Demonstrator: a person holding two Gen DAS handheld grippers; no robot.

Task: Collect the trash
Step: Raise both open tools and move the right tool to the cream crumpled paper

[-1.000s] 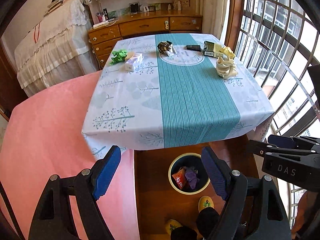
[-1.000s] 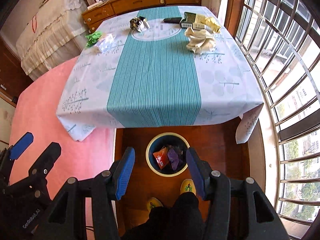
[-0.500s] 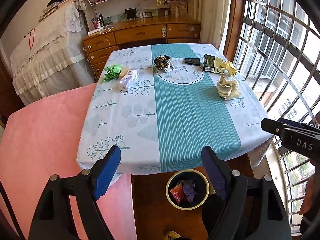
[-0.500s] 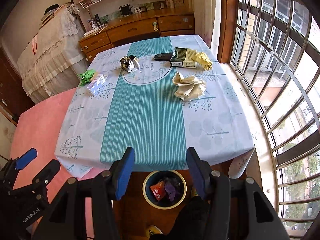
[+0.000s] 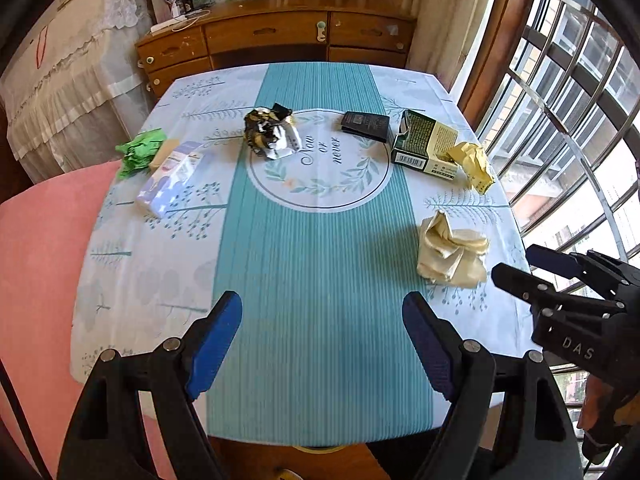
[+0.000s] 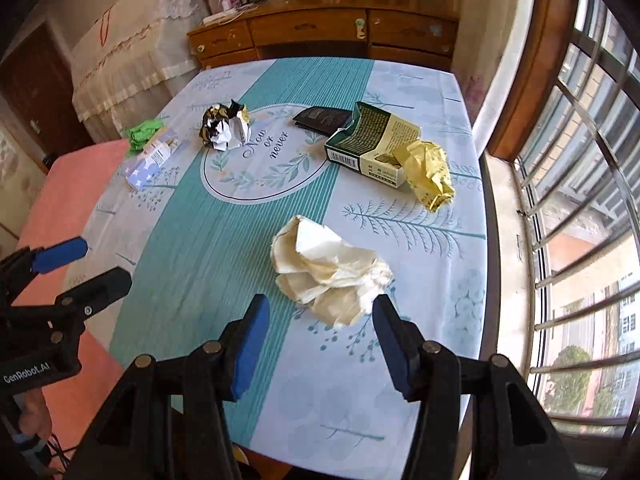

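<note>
Trash lies on a table with a teal and white cloth (image 5: 320, 264). A crumpled cream paper (image 6: 328, 270) sits just ahead of my open right gripper (image 6: 320, 320); it also shows in the left wrist view (image 5: 450, 254). A yellow paper ball (image 6: 428, 174) leans on a green carton (image 6: 372, 140). A black and white wrapper ball (image 5: 270, 134), a green crumple (image 5: 140, 152) and a tissue pack (image 5: 172, 178) lie further off. My left gripper (image 5: 322, 320) is open and empty over the near middle of the cloth.
A dark flat case (image 5: 365, 125) lies near the carton. A pink surface (image 5: 36, 280) borders the table on the left. A barred window (image 6: 580, 200) runs along the right. A wooden dresser (image 5: 280, 40) stands behind the table.
Both grippers have risen from over the floor bin and moved forward over the table. The bin has dropped out of view. The cream paper now lies close before the right gripper.
</note>
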